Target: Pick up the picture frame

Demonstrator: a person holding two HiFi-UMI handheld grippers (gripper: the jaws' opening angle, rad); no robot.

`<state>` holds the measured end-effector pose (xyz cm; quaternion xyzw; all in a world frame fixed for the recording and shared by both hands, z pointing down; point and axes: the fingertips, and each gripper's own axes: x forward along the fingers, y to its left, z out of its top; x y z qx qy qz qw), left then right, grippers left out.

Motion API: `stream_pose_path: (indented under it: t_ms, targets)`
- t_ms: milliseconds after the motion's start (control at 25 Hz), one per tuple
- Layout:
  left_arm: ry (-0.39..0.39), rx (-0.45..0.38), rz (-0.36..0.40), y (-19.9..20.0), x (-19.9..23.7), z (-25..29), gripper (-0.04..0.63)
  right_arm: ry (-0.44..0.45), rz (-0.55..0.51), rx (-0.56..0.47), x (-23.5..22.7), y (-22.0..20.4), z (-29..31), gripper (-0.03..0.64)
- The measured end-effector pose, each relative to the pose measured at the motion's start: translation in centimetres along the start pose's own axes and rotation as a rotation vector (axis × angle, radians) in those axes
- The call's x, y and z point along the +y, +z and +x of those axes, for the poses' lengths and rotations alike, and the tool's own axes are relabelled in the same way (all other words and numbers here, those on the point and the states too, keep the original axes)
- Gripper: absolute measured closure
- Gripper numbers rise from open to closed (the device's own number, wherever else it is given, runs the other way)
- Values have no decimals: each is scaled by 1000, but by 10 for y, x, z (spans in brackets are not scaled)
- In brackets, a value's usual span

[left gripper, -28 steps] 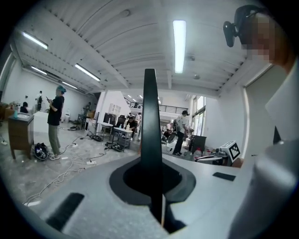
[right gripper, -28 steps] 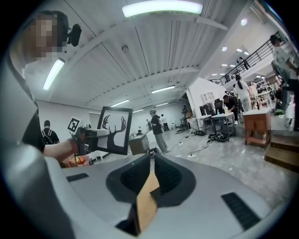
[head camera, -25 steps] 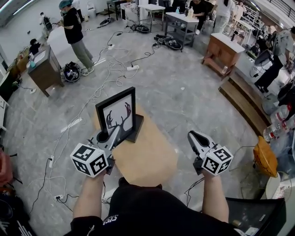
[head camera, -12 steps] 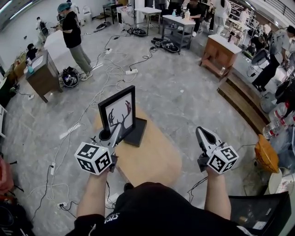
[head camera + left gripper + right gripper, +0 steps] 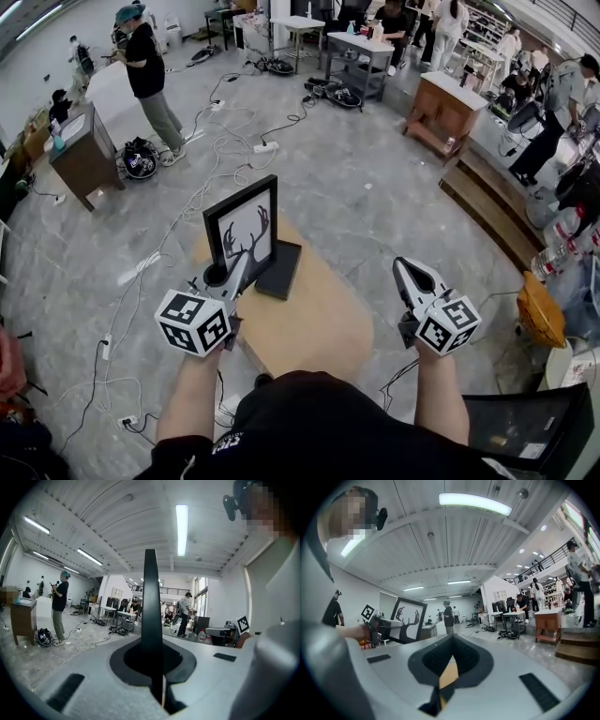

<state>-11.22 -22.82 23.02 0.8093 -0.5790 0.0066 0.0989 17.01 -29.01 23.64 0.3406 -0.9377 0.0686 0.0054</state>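
Picture frame point(image 5: 242, 232) upright, pinched in the left hand-held gripper point(image 5: 232, 274)

Frame's long axis runs vertical over the table's point(image 5: 319, 323) far-left part. Left jaws are clamped on its lower edge, seen edge-on between them. Right hand-held gripper point(image 5: 405, 270) is closed, empty and well apart to the right. Any lift falls to the left hand.

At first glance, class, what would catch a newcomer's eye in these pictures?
The black picture frame with its antler silhouette stands upright over the small wooden table, gripped at its edge by the left claw. Next comes the right claw, shut and empty, off the table's right side.
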Motion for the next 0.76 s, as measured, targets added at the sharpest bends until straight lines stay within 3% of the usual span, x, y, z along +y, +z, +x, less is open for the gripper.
stream_pose_path:
  t_ms: [760]
  targets:
    - [35, 9, 33, -1, 9, -12, 577, 29, -14, 16, 18, -6, 7, 614]
